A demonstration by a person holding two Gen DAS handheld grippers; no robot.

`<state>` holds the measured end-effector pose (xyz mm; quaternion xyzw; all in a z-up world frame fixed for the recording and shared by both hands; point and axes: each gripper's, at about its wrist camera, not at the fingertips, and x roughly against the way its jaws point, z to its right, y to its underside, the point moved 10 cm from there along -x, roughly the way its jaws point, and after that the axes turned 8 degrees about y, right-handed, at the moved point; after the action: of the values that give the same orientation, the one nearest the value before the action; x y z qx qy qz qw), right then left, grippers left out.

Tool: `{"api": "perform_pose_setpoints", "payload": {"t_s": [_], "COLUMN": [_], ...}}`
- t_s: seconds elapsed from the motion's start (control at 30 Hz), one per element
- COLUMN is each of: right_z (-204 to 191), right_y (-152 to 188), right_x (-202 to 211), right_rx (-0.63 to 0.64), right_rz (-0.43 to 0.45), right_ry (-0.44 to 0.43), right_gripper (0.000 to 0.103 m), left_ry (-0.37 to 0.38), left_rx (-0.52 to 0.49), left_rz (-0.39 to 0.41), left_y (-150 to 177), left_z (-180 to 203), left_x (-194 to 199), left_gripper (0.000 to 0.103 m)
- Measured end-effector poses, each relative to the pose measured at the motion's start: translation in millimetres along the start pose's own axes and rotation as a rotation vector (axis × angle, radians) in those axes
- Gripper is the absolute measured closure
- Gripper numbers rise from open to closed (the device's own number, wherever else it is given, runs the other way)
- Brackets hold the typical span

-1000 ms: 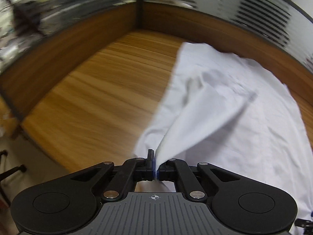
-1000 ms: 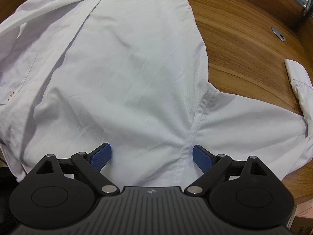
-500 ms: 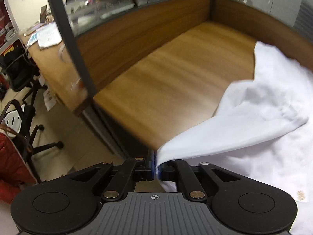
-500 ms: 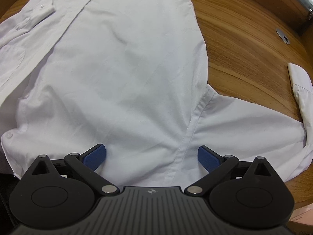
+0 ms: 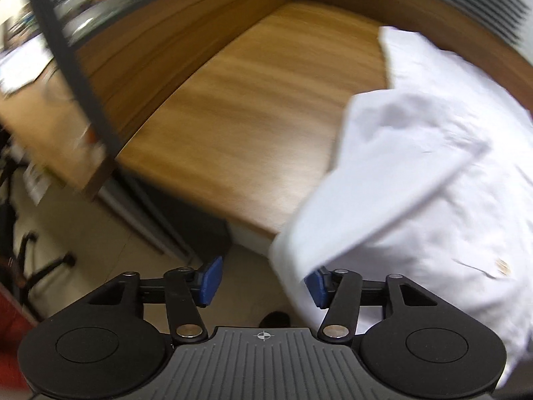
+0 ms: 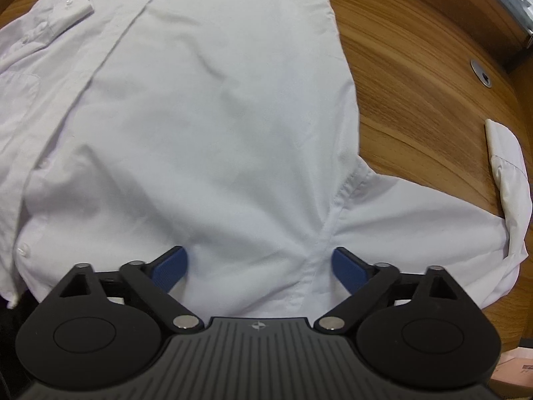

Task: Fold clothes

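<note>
The left gripper point(image 5: 263, 280) hangs past the near edge of the desk point(image 5: 240, 106), over the floor point(image 5: 110, 243); its jaws have just been opening and now stand apart, blue pads point(image 5: 209, 280) bare. A fold of the white shirt point(image 5: 433, 173) droops off the desk edge into the gap close to the right-hand pad, but whether it touches that pad cannot be told; nothing is pinched. This view is blurred. Left of the desk a dark post point(image 5: 66, 60) rises, with chair legs point(image 5: 43, 266) on the floor below. In the right wrist view the shirt point(image 6: 206, 126) lies spread flat on the desk point(image 6: 416, 76), button placket running up the left part, a buttoned cuff point(image 6: 66, 10) folded onto it at upper left. The right gripper point(image 6: 260, 266) points down at the shirt's near edge beside the armhole seam, jaws wide, pads point(image 6: 170, 268) on either side of the cloth without pressing it. The right sleeve point(image 6: 433, 213) stretches rightward, its cuff point(image 6: 503, 156) turned up. A round grommet point(image 6: 481, 73) sits in the desk beyond.
</note>
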<state>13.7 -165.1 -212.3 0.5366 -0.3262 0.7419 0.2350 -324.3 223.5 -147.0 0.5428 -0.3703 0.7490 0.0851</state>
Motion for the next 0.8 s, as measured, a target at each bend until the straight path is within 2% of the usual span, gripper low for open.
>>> {"api": "perform_pose_setpoints", "payload": {"t_s": [0.13,0.27,0.4,0.53,0.7,0.73,0.8], "right_z": [-21.5,-60.7,-109.8,-148.2,-162.5,-161.7,-157.0], "right_y": [-18.0,-36.6,-53.1,-73.7,-81.9,-82.1,-81.6], "right_x": [27.2,47.6,46.4,36.0,16.9,15.7,13.4], "right_rx": [-0.033,-0.059,-0.038,-0.022,0.016,0.005,-0.020], "right_rz": [0.068,0.122,0.127,0.112,0.076,0.070,0.057], "right_ry": [-0.028,-0.093,-0.119,-0.132,-0.087,-0.095,-0.103], "right_gripper": [0.008,0.008,0.008,0.011,0.009,0.008,0.007], "left_ry": [0.078,0.126,0.186,0.203,0.185,0.185,0.212], "left_rx": [-0.168,-0.315,-0.407,-0.548,-0.595,-0.594,-0.558], "left_rz": [0.025,0.038,0.038,0.036,-0.007,-0.029,-0.042], "left_y": [-21.1,-41.4,-56.3,-61.6,-62.0,-60.3,-60.7], "left_z": [30.7,63.6,97.8,139.2,161.8,162.2,160.5], "left_x": [10.5,-2.8,-26.9,-56.8,-91.7,-97.0,-100.3], "left_gripper": [0.042,0.041,0.041,0.041,0.043,0.051,0.056]}}
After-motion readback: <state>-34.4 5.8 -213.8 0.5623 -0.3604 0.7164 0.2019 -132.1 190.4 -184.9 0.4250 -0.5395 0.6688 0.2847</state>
